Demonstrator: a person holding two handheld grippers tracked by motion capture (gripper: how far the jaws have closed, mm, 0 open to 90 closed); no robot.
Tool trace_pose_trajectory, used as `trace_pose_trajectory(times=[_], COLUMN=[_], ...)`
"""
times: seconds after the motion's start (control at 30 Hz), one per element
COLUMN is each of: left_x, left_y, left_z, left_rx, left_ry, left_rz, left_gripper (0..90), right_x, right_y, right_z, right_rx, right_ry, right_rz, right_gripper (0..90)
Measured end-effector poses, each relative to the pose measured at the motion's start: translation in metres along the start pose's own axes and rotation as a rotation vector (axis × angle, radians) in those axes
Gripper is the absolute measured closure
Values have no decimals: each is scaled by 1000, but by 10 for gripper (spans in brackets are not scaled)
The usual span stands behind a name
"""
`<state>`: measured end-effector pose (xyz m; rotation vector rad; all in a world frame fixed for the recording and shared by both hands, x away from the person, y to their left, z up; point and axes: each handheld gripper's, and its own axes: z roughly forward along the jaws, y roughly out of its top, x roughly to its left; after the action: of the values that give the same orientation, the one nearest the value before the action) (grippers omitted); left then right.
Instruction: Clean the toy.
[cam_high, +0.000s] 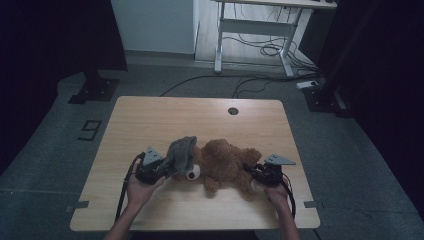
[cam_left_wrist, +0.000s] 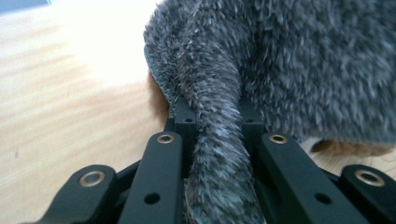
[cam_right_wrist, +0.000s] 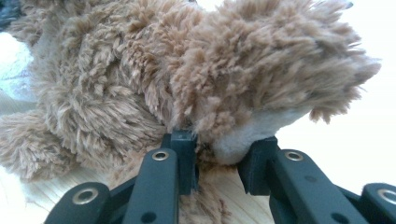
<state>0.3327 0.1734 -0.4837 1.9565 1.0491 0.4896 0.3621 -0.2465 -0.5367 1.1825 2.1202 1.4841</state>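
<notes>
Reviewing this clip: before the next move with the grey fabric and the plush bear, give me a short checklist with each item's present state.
1. Left gripper shut on the grey furry fabric: ok, a fold is pinched between its jaws.
2. Right gripper gripping the brown plush bear: ok, a paw sits between its jaws.
3. Bear resting on the table: ok, lying flat.
4. Fabric over the bear's head end: ok, draped there in the high view.
5. Fabric fully seated on the head: cannot tell.
</notes>
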Motion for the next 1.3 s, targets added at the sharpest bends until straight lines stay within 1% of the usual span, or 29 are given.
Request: trace_pose_trajectory(times=[0.07,0.17,0.2,0.27,0.3,0.37,0.47,0.53,0.6,0.63,0.7,0.73,0.77,0.8,0.83,0.9,0.97,1.0,1.03,1.1,1.13,1.17,1.3], left_x=[4,9,11,16,18,17,10,1,-12,-19,-36,-43,-55,-62,-73,-85,-97,-100,-108,-115,-121,-125,-136], left_y=[-7,-15,-16,-15,-12,-5,16,32,52,60,76,82,91,96,106,118,130,134,138,140,139,138,129], left_z=[2,7,7,7,5,0,-11,-16,-16,-15,-10,-7,-2,2,9,22,39,45,56,66,75,82,106], left_rx=[12,48,51,53,45,28,-22,-60,-93,-105,-118,-119,-117,-113,-100,-79,-49,-40,-24,2,26,42,102], left_ry=[5,11,11,-1,-5,-4,-22,-41,-69,-92,-135,-144,-158,-162,-166,-173,-189,-191,-204,-207,-204,-204,-181], left_rz=[-17,-34,-40,-66,-74,-72,-51,-29,-8,-1,25,41,69,90,116,142,152,157,155,170,185,190,196], left_gripper=[764,765,764,763,763,763,763,762,762,762,762,761,761,761,760,759,759,759,759,759,759,759,759], right_x=[0,0,0,0,0,-1,-2,-1,-1,-2,-2,-2,-2,-2,-2,-2,-2,-1,-2,-2,-2,-2,-2], right_y=[0,0,0,0,0,0,0,1,1,1,1,1,1,1,1,1,1,1,1,2,2,2,2], right_z=[0,0,1,1,1,0,0,0,0,0,0,0,0,0,0,0,0,-1,-1,-1,-1,0,0], right_rx=[1,2,0,0,1,3,4,3,3,3,3,3,3,3,3,2,2,1,3,-1,-1,-2,1], right_ry=[-1,-2,-3,-3,-4,-7,-6,-5,-5,-4,-3,-4,-4,-3,-3,-3,-3,-4,-2,-2,-1,-1,-6], right_rz=[0,-2,-2,-2,-3,-2,1,-1,-1,-1,0,0,-3,-3,-2,-3,-6,-7,-9,-11,-10,-8,-12], right_gripper=[706,705,706,706,706,706,706,706,706,706,706,706,705,706,706,706,706,706,706,706,706,706,706])
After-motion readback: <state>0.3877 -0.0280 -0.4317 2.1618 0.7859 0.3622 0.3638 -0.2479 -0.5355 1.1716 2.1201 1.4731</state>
